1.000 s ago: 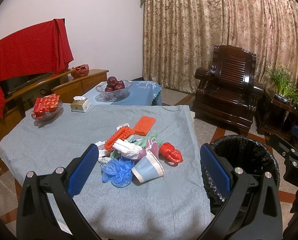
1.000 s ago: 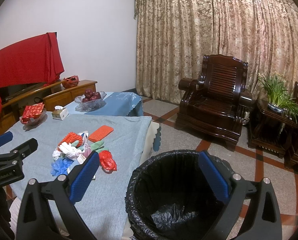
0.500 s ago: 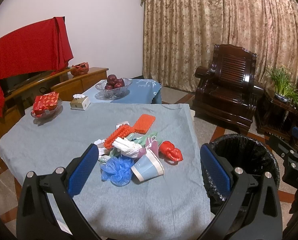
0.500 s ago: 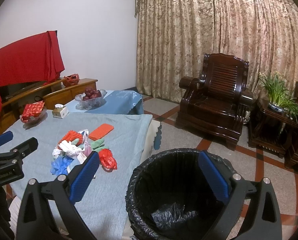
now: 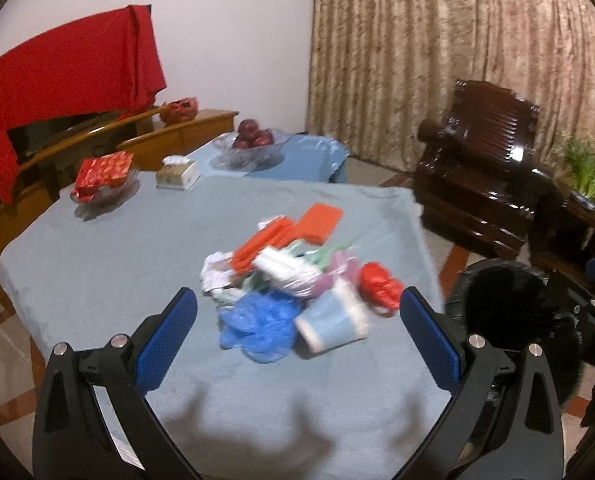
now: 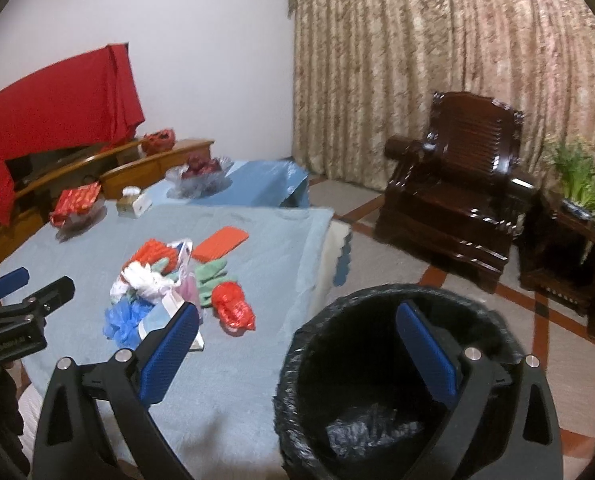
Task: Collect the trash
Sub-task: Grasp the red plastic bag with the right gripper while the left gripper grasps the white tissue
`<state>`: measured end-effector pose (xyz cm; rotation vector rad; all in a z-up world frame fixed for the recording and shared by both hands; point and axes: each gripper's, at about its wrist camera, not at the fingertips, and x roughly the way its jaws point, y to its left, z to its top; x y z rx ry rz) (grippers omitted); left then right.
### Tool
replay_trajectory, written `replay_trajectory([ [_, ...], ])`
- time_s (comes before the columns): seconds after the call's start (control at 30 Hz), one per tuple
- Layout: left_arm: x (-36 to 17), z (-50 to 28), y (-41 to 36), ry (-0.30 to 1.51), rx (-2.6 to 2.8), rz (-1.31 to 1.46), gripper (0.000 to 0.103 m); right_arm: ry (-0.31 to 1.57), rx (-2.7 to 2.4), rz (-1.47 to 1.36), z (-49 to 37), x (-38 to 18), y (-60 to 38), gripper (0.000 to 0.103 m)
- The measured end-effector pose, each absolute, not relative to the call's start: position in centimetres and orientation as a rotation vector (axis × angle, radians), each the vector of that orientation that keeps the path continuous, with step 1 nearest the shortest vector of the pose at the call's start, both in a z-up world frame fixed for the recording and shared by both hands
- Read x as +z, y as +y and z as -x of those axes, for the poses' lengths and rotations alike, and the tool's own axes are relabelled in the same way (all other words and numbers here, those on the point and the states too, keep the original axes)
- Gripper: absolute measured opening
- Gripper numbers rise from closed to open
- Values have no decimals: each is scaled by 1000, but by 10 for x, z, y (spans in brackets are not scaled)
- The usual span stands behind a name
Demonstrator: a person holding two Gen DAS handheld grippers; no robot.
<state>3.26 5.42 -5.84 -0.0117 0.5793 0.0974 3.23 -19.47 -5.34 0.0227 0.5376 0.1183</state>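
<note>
A heap of trash (image 5: 293, 272) lies mid-table on the grey-blue cloth: a blue crumpled bag (image 5: 257, 326), a light-blue paper cup (image 5: 331, 320) on its side, a red crumpled bag (image 5: 379, 288), orange pieces (image 5: 321, 220) and white wrappers. My left gripper (image 5: 297, 312) hangs open just short of the heap, framing the blue bag and cup. The right gripper (image 6: 297, 336) is open above the rim of a bin with a black liner (image 6: 397, 384), which stands on the floor right of the table. In the right wrist view the heap (image 6: 169, 280) sits to the left.
At the table's far end stand a tissue box (image 5: 177, 174), a glass dish with a red packet (image 5: 103, 178) and a fruit bowl (image 5: 253, 146). A dark wooden armchair (image 5: 481, 184) and a potted plant (image 5: 585, 176) are on the right, curtains behind.
Both views have shifted and blurred slightly. The left gripper has closed in on the heap; the right gripper has drifted a little toward the table. Jaws stay open.
</note>
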Motion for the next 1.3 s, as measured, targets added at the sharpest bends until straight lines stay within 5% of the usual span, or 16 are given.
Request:
replay_trajectory([
  [0.13, -76, -45, 71, 576, 134, -13, 98, 595, 164, -41, -65, -81, -180, 96],
  [0.37, -102, -79, 90, 628, 165, 15, 98, 694, 236, -36, -125, -120, -148, 78],
  [0.73, -128, -121, 95, 679, 149, 8, 94, 832, 239, 15, -187, -165, -111, 70],
  [0.83, -131, -127, 95, 690, 140, 8, 90, 880, 234, 26, -198, -176, -106, 62],
  [1.0, -134, -136, 93, 702, 118, 13, 84, 959, 301, -9, -206, -192, -104, 29],
  [1.3, -137, -159, 91, 713, 82, 41, 70, 893, 301, -45, -199, -169, -118, 23],
])
